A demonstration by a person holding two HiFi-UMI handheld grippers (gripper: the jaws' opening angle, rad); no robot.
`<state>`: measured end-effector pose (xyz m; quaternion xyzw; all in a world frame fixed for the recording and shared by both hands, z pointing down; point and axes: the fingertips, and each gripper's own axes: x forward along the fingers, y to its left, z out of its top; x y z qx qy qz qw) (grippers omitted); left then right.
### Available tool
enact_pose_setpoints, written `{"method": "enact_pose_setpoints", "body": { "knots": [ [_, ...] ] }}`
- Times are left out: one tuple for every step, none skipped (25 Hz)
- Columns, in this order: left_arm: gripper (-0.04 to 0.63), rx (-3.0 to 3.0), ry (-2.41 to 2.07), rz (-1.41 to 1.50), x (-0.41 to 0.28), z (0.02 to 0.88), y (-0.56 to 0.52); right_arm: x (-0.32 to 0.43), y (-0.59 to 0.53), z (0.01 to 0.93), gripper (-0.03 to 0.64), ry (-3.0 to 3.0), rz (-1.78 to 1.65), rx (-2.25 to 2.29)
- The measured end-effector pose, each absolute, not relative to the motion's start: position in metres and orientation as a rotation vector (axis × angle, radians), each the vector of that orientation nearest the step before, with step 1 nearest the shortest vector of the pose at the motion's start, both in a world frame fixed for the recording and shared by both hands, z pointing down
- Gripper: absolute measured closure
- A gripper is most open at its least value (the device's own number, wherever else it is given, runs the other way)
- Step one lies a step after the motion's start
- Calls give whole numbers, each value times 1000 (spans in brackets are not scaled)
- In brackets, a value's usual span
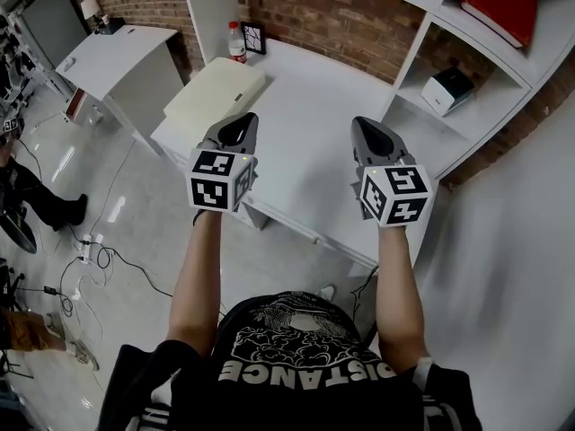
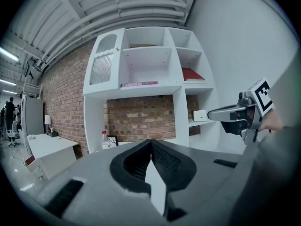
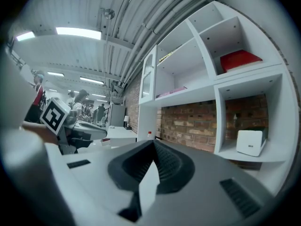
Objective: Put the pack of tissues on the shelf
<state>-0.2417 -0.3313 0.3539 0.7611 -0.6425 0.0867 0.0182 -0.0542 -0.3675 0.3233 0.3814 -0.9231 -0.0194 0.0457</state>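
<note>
Pack of tissues (image 1: 216,92) is my reading of the pale cream, pillow-like bundle that lies flat at the far left end of the white table (image 1: 314,133). It sits just in front of a plastic bottle (image 1: 236,43) and a small framed picture (image 1: 254,37) that stand against the brick wall. Nothing touches it.

The left gripper (image 1: 238,126) hangs over the near edge of the table with its jaws pressed together and nothing between them, and its tips point toward the near corner of the pack. The right gripper (image 1: 373,131) is held level with it, well to the right. Its jaws are also closed and empty, and they point toward the shelf (image 1: 490,92). Each gripper's own view shows its two dark pads meeting in a seam with only the room behind.

The task looks to be at its very start: the reach has not begun and the pack is not yet taken. The next move needs at least one gripper to spread its jaws, go forward and left over the table, and close on an edge or corner of the bundle. It looks soft and broad, so I think it would sag from a one-sided pinch, and a hold with both grippers seems safer. The pack then has to travel right to the shelf. The low compartment beside the table already holds a white box (image 1: 446,90), and the one above holds a red item (image 1: 503,3), so the pack has to go where there is room.
</note>
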Motion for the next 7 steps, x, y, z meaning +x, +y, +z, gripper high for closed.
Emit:
{"method": "enact_pose_setpoints", "body": {
  "knots": [
    [595,2365,-1997,272,-241,353,-331,-55,-367,323,614,-2818,-60,1163],
    [595,2369,-1997,278,-241,353,-330,-55,-367,322,614,-2817,-62,1162],
    [595,2373,-1996,286,-239,351,-329,-55,-367,322,614,-2817,-64,1161],
    [595,2378,-1994,295,-238,350,-329,-56,-367,321,614,-2817,-66,1161],
    [595,2382,-1993,304,-236,349,-328,-57,-367,321,614,-2818,-66,1160],
    [595,2387,-1992,312,-235,348,-328,-58,-367,320,614,-2819,-66,1158],
    [595,2391,-1990,321,-234,346,-327,-59,-367,320,614,-2820,-66,1157]
  ]
}}
